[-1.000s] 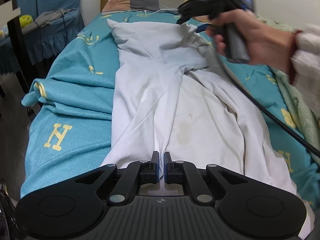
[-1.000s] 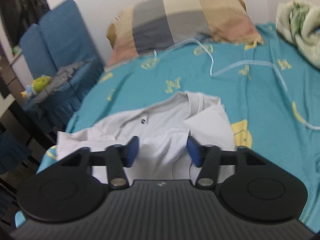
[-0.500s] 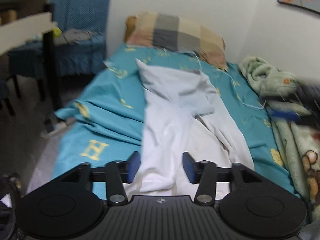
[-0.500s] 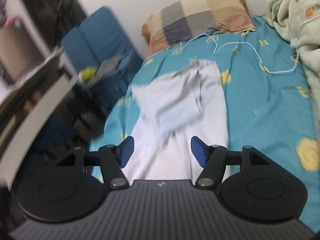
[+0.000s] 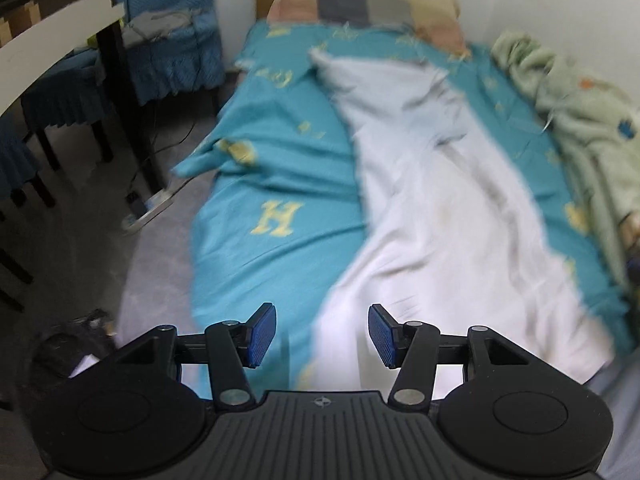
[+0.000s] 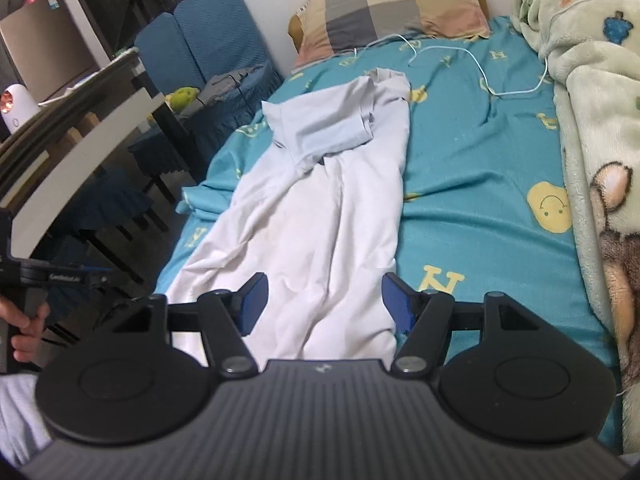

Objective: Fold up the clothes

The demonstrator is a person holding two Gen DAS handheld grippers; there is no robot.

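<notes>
A white shirt [image 6: 320, 216] is laid lengthwise on the bed [image 6: 480, 184]. The left gripper [image 5: 322, 334] and right gripper [image 6: 325, 300] are held apart above its near end, and nothing is clamped.

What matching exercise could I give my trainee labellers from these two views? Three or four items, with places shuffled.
Things:
1. white shirt
2. checked pillow
3. green fleece blanket
4. white cable

Places:
A. at the head of the bed, against the wall
B. heaped along the bed's right edge
C. lying lengthwise on the teal sheet, one sleeve folded across the chest
D. looped on the sheet just below the pillow

Pairs: 1-C, 2-A, 3-B, 4-D
</notes>
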